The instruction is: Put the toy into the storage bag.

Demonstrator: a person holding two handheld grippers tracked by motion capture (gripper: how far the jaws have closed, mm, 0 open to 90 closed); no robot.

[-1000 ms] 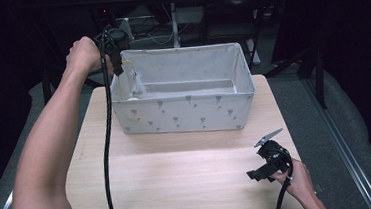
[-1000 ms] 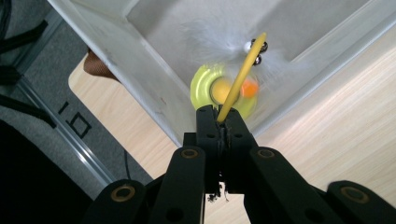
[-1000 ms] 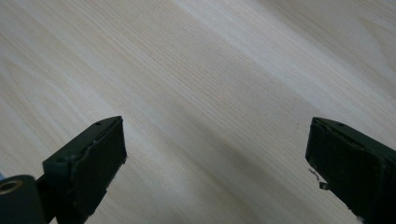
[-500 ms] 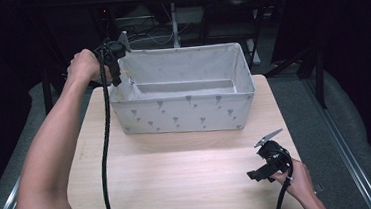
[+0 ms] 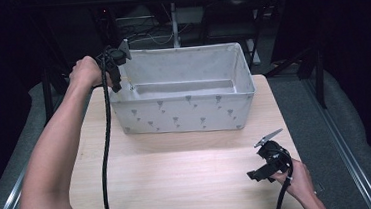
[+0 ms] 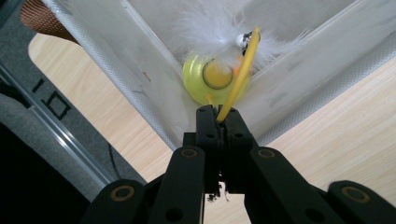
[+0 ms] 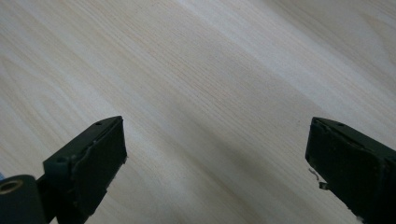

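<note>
High view: left gripper (image 5: 114,70) at upper left, over bin (image 5: 184,115) corner, lowering toy inside; right gripper (image 5: 267,162) parked lower right on table (image 5: 179,175), out of way.

Left gripper view: jaws clamped on yellow stem (image 6: 237,79); disc (image 6: 215,77) with feathers (image 6: 210,28) hangs at centre top, against bin wall, likely for drop.

Right gripper view: jaws wide apart, holding nothing, above bare wood.

A pale wooden surface (image 5: 179,175) with rounded corners stands over a grey floor (image 5: 356,136). Behind it, dark metal frame legs (image 5: 47,95) rise, a tangle of cables (image 5: 153,34) lies in shadow, and a white post (image 5: 173,20) stands upright.
</note>
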